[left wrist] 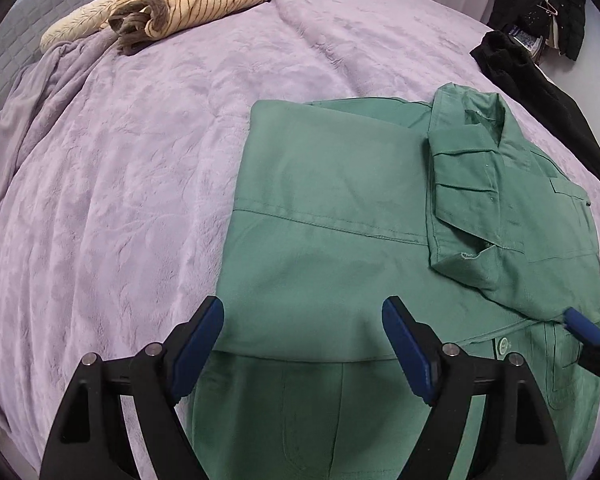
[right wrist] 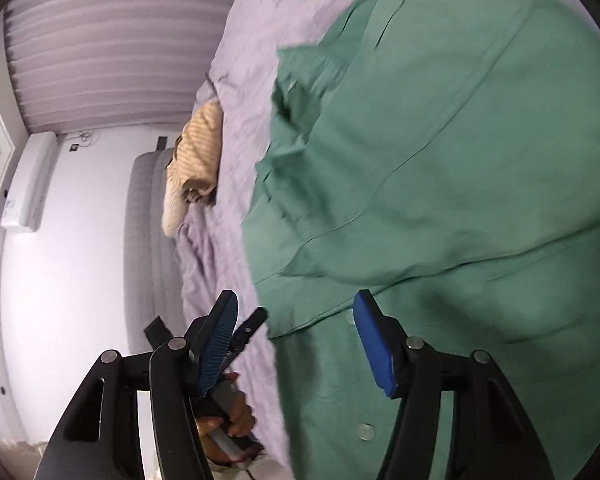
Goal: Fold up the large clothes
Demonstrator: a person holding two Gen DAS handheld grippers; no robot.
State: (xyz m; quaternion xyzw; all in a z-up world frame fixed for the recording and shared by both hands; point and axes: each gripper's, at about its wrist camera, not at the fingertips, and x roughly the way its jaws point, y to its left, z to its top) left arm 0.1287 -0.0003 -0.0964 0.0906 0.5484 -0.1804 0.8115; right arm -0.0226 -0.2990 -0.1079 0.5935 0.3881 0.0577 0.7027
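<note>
A green collared jacket lies on the lilac blanket, partly folded, its collar to the right and a sleeve panel laid over the body. My left gripper hovers open above the folded edge, with nothing pinched. At the right edge, a blue fingertip of my right gripper rests near the jacket's button placket. In the right wrist view my right gripper is open over the jacket and grips no cloth. A hand holding the left gripper shows behind its left finger.
A beige striped garment lies crumpled at the far left of the bed. A black garment lies at the right edge, with dark clothes on a hanger beyond. A grey padded headboard and a curtain border the bed.
</note>
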